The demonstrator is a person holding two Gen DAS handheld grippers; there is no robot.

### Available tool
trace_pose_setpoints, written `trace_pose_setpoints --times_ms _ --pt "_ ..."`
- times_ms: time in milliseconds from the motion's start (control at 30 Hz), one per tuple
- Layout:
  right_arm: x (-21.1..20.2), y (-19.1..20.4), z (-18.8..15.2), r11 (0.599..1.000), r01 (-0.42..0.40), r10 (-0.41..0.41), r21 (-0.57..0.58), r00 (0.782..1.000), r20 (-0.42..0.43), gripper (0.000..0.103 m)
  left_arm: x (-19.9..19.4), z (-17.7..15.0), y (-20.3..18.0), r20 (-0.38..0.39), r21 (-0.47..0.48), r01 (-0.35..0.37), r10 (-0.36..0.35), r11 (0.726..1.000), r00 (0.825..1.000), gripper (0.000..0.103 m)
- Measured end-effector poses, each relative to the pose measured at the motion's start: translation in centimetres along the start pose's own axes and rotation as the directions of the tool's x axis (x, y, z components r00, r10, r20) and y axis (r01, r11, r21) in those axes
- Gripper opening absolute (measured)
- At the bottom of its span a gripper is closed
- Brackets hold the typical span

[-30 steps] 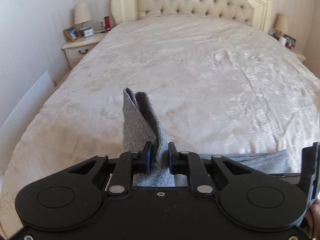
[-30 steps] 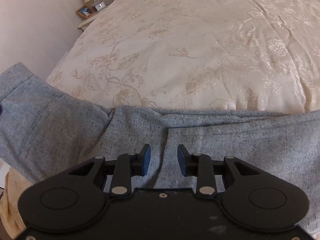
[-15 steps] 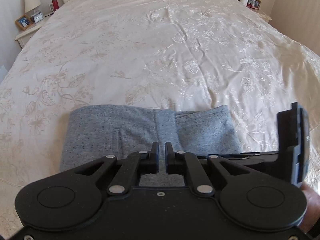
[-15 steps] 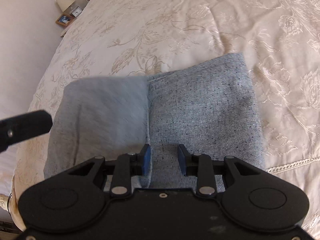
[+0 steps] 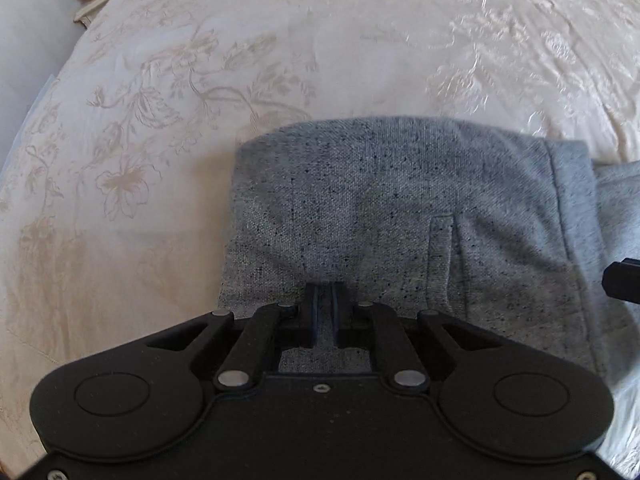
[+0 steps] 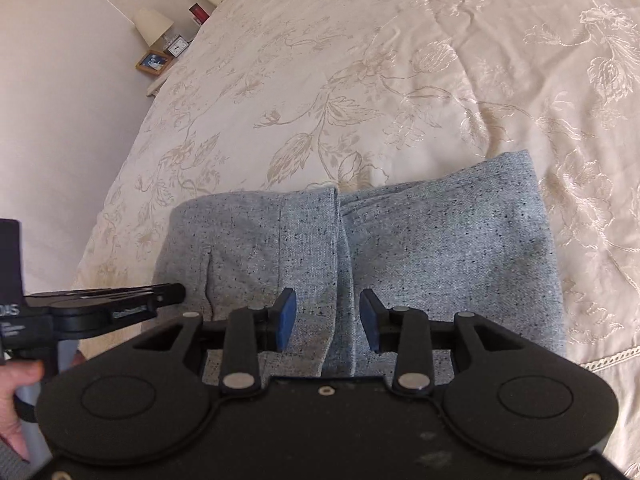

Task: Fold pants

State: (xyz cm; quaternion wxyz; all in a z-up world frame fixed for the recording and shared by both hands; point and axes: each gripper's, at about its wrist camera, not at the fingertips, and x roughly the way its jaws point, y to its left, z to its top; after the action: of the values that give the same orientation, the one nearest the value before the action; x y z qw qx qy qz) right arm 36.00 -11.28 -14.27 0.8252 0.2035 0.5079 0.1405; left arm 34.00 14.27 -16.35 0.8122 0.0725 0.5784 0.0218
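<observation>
Grey speckled pants lie folded into a flat rectangle on the cream flowered bedspread. My left gripper points steeply down at the near edge of the left half. Its jaws are opening to a narrow slit, with no cloth pinched between them. In the right wrist view the pants show an upper layer whose hem edge runs down the middle. My right gripper hovers over that edge, open and still widening, with nothing held. The left gripper reaches in from the left, held by a hand.
A nightstand at the far left holds a lamp, a small clock and a picture frame. A pale wall runs along the bed's left side. The bedspread's lace trim marks the near edge.
The left gripper came down with the lifted grey cloth, laid it flat over the pants, and its jaws parted slightly. The right gripper shifted across the pants and its jaws widened.
</observation>
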Motion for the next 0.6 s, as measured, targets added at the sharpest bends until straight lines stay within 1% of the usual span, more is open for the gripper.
trace_pose_setpoints --times_ms 67,167,200,367,400,467,533,567,600 --pt "0.9 0.4 -0.1 1.0 0.018 -0.018 -0.006 1.0 -0.023 0.039 0.6 -0.1 0.3 -0.002 -0.001 0.017 -0.017 1.0 1.0 0.015" --pt "2.5 0.5 -0.4 0.998 0.056 -0.056 0.003 0.996 -0.065 0.039 0.4 -0.3 0.0 0.003 0.016 0.018 -0.018 1.0 1.0 0.014" --pt "2.8 0.4 -0.5 0.998 0.058 -0.057 0.018 0.996 -0.068 0.041 0.4 -0.5 -0.1 0.008 0.028 0.016 -0.017 0.999 1.0 0.014" --pt "3.9 -0.4 -0.8 0.993 0.018 -0.01 0.114 0.998 -0.069 0.043 -0.3 -1.0 -0.6 0.041 0.073 0.012 -0.015 0.997 0.999 0.014" --pt "4.0 -0.6 -0.8 0.992 0.012 -0.003 0.126 0.998 -0.07 0.043 -1.0 -1.1 -0.5 0.055 0.07 0.014 -0.018 0.997 0.998 0.014" --pt "4.0 -1.0 -1.0 0.987 -0.032 0.042 0.156 0.997 -0.06 0.043 -2.3 -1.6 0.0 0.091 0.044 0.027 -0.031 0.999 0.995 0.015" --pt "4.1 -1.3 -1.2 0.982 -0.08 0.094 0.174 0.993 -0.073 0.035 -3.8 -2.2 0.6 0.114 0.01 0.037 -0.038 0.999 0.993 0.015" --pt "3.9 -1.0 -1.2 0.983 -0.09 0.103 0.162 0.992 -0.076 0.027 -4.7 -2.6 1.0 0.125 -0.006 0.04 -0.039 0.999 0.991 0.015" --pt "3.7 -0.6 -1.2 0.988 -0.08 0.09 0.13 0.993 -0.072 0.014 -5.7 -3.3 1.3 0.139 -0.02 0.048 -0.044 0.999 0.989 0.015"
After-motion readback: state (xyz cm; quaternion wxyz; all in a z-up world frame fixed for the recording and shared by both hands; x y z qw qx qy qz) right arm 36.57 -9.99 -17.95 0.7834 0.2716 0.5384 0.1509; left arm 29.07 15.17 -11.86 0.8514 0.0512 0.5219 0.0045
